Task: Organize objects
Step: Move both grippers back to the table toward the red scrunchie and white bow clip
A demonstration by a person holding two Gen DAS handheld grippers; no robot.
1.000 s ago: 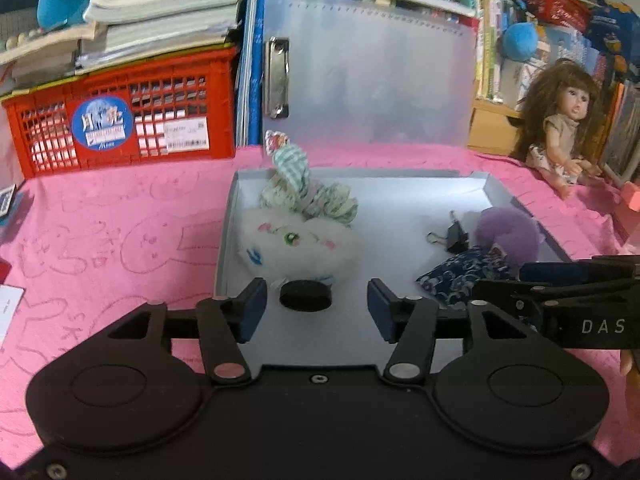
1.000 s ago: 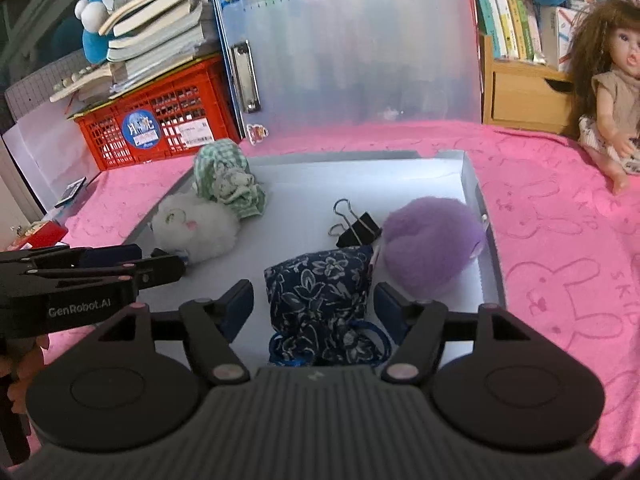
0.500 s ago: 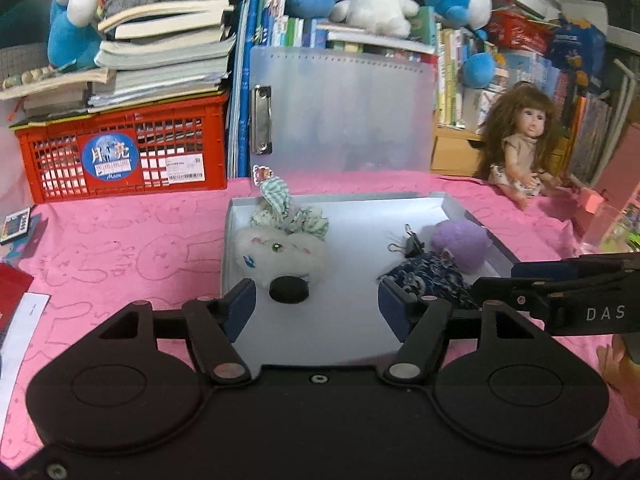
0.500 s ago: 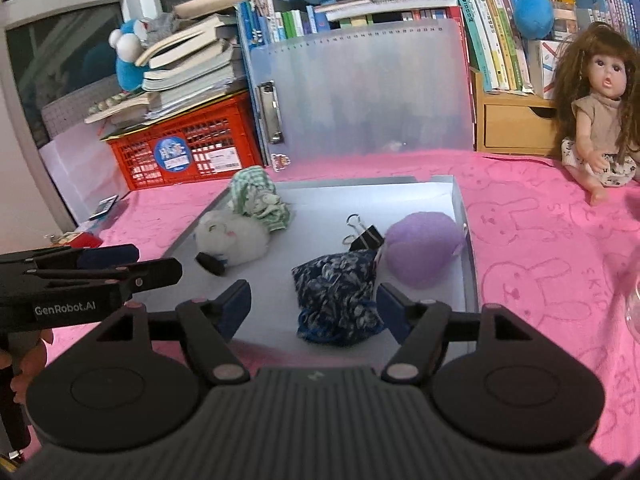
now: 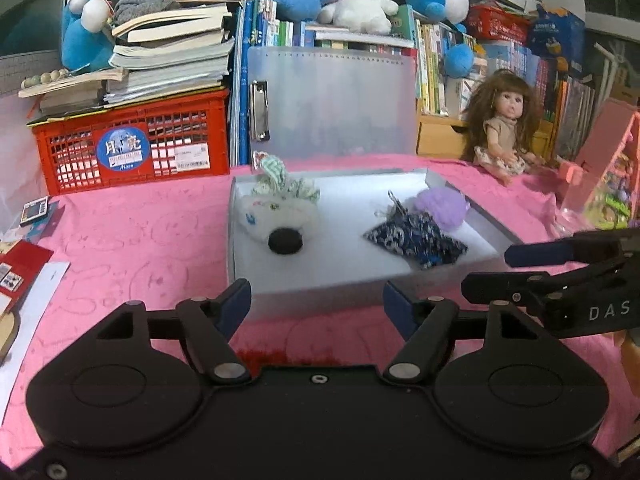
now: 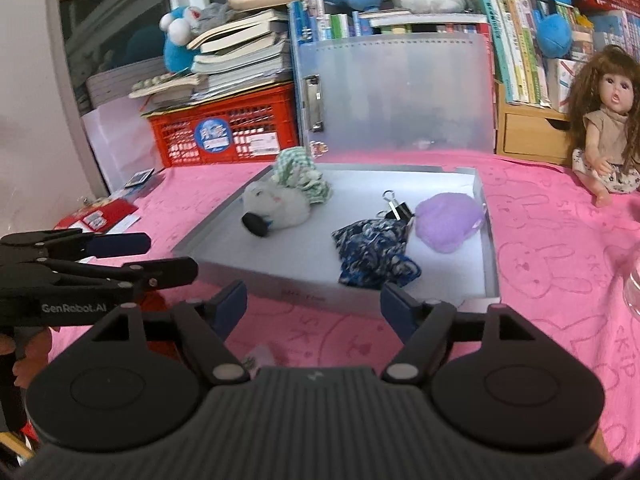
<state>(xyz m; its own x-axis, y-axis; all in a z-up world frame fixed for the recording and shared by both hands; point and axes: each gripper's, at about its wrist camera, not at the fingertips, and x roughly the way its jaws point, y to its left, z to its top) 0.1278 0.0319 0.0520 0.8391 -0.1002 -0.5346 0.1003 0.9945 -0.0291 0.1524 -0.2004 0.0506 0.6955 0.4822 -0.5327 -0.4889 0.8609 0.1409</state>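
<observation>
Sitting mid-frame on the pink cloth [image 5: 132,248], the tray [image 5: 352,280] holds a white plush [image 5: 276,216], blue pouch [image 5: 416,236], purple puff [image 5: 442,206] and clip [image 6: 394,210], so the sorting looks close to finished. Both grippers, left [image 5: 316,306] and right [image 6: 312,304], hang in the lower frame short of the tray, jaws opening on nothing. Next likely calls for shutting the lid [image 5: 332,100]. A second ago they reached over the tray; now everything looks smaller.
</observation>
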